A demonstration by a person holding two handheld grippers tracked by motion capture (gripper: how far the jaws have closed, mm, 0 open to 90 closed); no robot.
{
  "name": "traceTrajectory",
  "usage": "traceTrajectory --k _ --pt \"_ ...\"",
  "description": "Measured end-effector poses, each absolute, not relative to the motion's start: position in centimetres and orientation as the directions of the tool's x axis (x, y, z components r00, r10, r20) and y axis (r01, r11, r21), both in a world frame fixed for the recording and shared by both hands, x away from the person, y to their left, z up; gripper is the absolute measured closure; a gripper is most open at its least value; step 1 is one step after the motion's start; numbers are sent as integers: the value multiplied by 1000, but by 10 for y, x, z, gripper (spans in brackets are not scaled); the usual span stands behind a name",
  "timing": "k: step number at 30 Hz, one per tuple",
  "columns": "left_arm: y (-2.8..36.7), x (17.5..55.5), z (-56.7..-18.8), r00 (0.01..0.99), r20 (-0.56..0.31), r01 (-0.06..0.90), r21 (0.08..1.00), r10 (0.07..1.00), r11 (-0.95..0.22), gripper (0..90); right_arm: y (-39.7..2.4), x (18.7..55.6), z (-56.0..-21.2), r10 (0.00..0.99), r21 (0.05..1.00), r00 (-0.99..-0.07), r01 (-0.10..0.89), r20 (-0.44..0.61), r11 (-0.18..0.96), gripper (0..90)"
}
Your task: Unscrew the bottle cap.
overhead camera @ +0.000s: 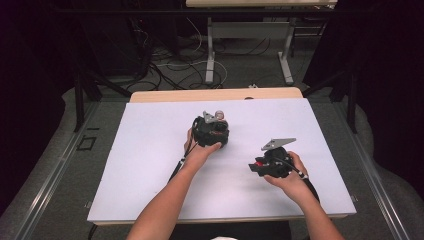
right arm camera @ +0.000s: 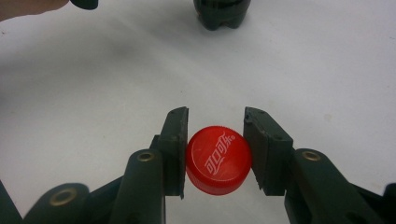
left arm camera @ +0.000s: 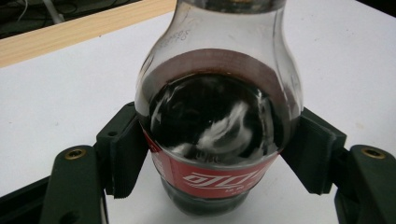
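We grip the cola bottle (left arm camera: 217, 126) in our left tool (left arm camera: 217, 154) mid-table, the red cap (right arm camera: 218, 159) pinched in our right tool (right arm camera: 217, 151).

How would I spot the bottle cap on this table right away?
Start at the white table and go to the right gripper on its near right side. Between that gripper's black jaws sits the small round red plastic cap. Its red top bears white lettering, unlike the dark cola bottle in the left gripper.

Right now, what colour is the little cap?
Red, with white writing on top; the right gripper view shows it best.
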State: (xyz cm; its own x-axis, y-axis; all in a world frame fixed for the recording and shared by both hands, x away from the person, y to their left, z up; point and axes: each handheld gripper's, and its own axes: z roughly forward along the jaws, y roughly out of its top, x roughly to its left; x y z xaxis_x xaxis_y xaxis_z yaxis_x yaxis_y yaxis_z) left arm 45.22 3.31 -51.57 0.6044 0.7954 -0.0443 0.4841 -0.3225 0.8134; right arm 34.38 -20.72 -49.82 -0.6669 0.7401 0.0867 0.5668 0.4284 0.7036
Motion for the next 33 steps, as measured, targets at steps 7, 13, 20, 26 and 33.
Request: traceTrajectory --k 7,13,20,26,33 --pt "33 453 -518 607 -57 489 813 793 -316 281 -204 343 -499 741 706 -666 565 85 427 611" --pt "34 454 -518 611 -70 498 809 788 -314 274 -203 344 -502 736 704 -671 566 90 429 611" --pt "29 454 -524 602 -99 546 775 792 -318 95 -202 344 -503 736 700 -672 566 86 435 612" --pt "29 450 -521 600 -103 552 771 793 -317 3 -201 344 -505 735 691 -672 574 91 439 611" --pt "38 442 -508 611 -122 537 790 782 -296 4 -202 344 -505 737 690 -669 578 94 437 612"
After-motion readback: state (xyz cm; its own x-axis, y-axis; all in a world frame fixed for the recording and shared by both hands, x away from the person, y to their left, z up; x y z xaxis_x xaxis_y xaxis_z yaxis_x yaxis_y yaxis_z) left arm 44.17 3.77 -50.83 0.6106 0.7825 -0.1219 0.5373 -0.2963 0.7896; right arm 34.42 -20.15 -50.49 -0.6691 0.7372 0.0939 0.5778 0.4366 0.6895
